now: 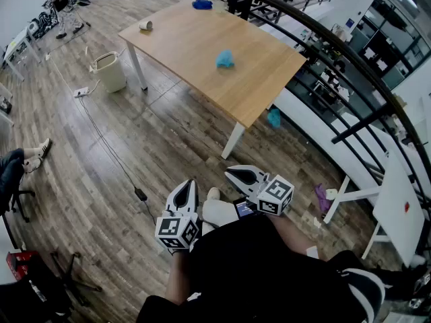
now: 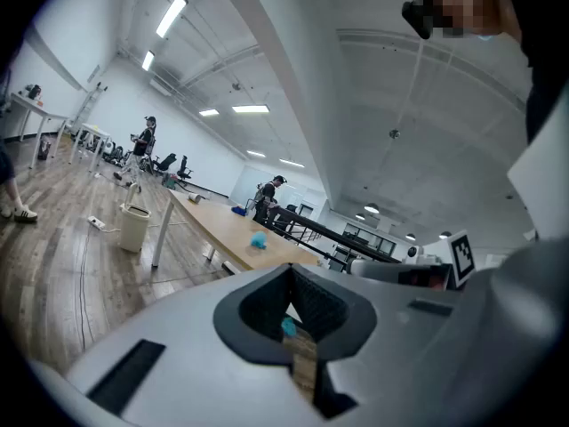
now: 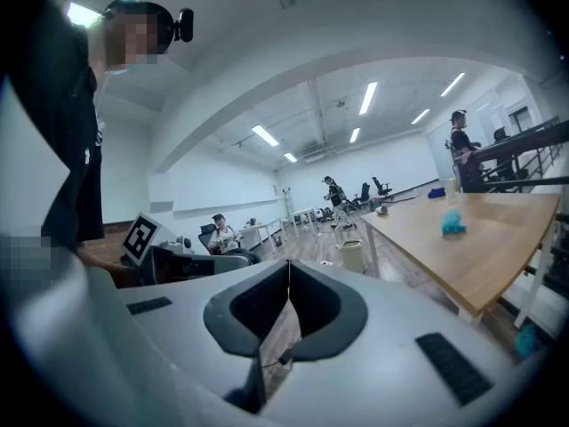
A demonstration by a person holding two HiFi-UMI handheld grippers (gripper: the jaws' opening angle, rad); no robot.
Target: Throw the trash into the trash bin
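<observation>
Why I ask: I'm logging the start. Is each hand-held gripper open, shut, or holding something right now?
Left hand-held gripper: shut, holding nothing.
Right hand-held gripper: shut, holding nothing.

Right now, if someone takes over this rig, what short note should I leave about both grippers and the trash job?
Left gripper: jaws together, empty, held by the body.
Right gripper: jaws together, empty, beside it.
Blue crumpled trash lies on the wooden table; a teal piece lies on the floor near the table's near corner.
Trash bin stands on the floor left of the table.
Done: nothing picked up. Left: grasp the trash, drop it in the bin.
</observation>
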